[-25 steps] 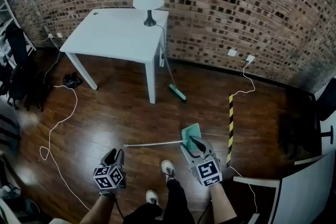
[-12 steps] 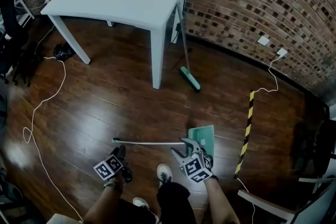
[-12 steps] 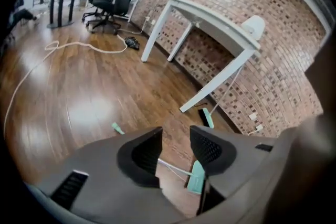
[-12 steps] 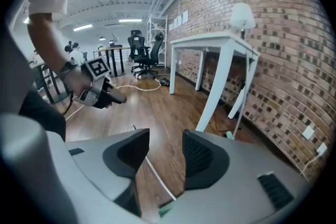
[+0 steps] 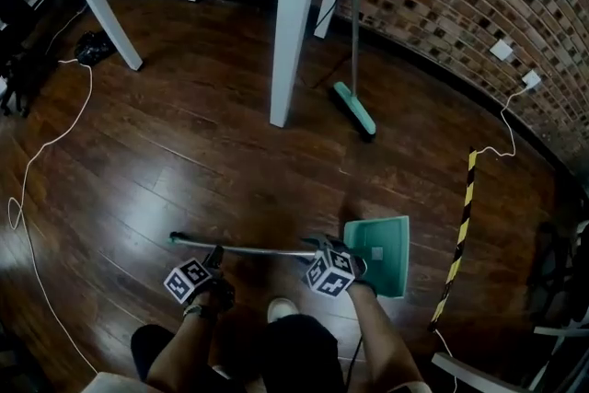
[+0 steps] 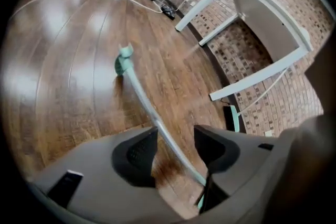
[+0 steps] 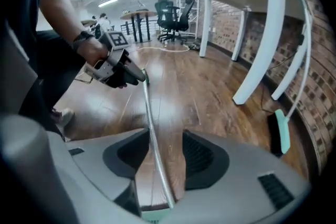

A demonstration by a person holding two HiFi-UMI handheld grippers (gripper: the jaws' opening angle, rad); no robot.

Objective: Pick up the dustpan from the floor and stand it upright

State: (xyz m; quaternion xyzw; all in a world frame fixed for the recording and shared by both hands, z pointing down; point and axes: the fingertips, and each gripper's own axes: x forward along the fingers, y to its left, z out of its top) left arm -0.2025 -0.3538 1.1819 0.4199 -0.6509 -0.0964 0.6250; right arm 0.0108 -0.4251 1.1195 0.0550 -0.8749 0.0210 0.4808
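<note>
The dustpan lies flat on the wooden floor, its green pan (image 5: 382, 253) to the right and its long metal handle (image 5: 248, 248) running left. My left gripper (image 5: 213, 259) straddles the handle near its free end. My right gripper (image 5: 319, 249) straddles it close to the pan. In the left gripper view the handle (image 6: 142, 99) passes between the pads of the left gripper (image 6: 176, 135) with gaps on both sides. In the right gripper view the handle (image 7: 148, 107) runs between the pads of the right gripper (image 7: 165, 140). Both pairs of jaws have just been opening and stand open around the handle.
A green broom (image 5: 354, 106) leans by the white table leg (image 5: 290, 23) near the brick wall. A yellow-black strip (image 5: 463, 225) lies on the floor right of the pan. A white cable (image 5: 41, 147) trails at the left. My shoe (image 5: 281, 308) is just behind the handle.
Both grippers have dropped from above the floor down onto the dustpan handle. The head view has dipped lower and closer to the floor.
</note>
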